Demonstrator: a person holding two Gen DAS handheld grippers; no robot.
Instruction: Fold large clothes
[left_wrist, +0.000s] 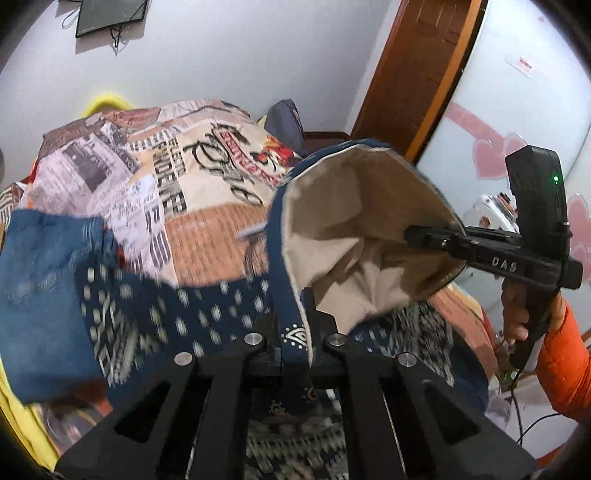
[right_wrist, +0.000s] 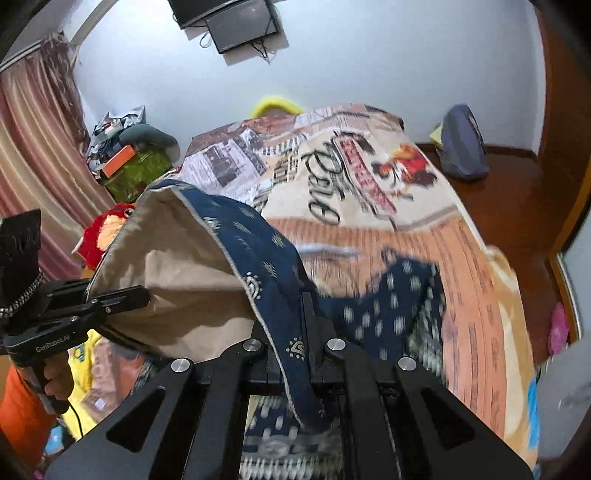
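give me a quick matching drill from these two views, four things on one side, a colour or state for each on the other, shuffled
Things:
1 garment
2 jeans
3 left gripper
4 sleeve

States:
a orange
b plain blue denim, lying on the bed
c navy print outside, beige inside, lifted
d shut on the garment's hem

Pairs: 1-c, 2-b, 3-d, 4-a

White walls (right_wrist: 369, 66), brown wooden door (left_wrist: 417, 70), pink curtain (right_wrist: 33, 147), wall-mounted screen (right_wrist: 243, 26).
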